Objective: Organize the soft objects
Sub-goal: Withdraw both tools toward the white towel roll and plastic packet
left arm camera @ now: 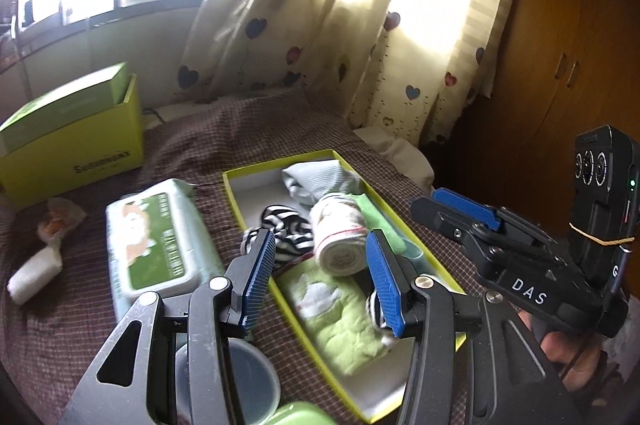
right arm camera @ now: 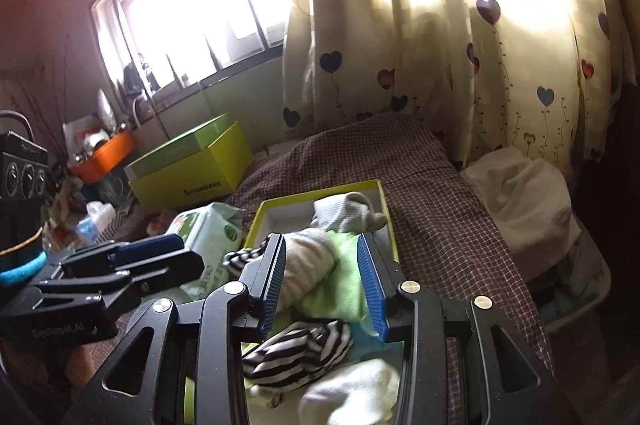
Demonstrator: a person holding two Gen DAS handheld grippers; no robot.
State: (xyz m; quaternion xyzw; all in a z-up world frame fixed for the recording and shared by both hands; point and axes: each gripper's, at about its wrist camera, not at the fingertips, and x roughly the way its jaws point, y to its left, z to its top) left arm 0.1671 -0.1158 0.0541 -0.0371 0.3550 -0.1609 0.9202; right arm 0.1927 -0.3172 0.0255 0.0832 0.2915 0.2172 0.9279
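Broadly, a bed [left arm camera: 120, 325] under a brown checked cover filled both views, with a heart-patterned curtain [left arm camera: 360, 25] hanging behind it and a bright window [right arm camera: 192, 5] to the left. A large lime-green box [left arm camera: 76, 149] sat at the bed's far left corner, with a paler green lid tucked inside. Nearer the middle lay a shallow yellow-green tray [left arm camera: 236, 201], white inside, and it carried the soft things. At its far end lay a grey sock bundle [left arm camera: 316, 181]; just before that was a rolled white cloth [left arm camera: 340, 237] with a red thread round it, touching a black-and-white striped cloth [left arm camera: 286, 225] on its left. A fluffy green towel [left arm camera: 340, 329] took up the near end.

Left of the tray, just beside it, was a pack of wet wipes [left arm camera: 152, 245]. Well apart on the left lay a small white roll [left arm camera: 34, 277] and a crumpled wrapper [left arm camera: 60, 221].

The left gripper [left arm camera: 322, 281] hovered above the tray with its blue-padded jaws spread wide, gripping nothing. The right gripper [right arm camera: 326, 287] hung over the same tray, jaws about half apart; the rolled cloth and green towel showed between its pads, but whether the pads pressed on them could not be told.
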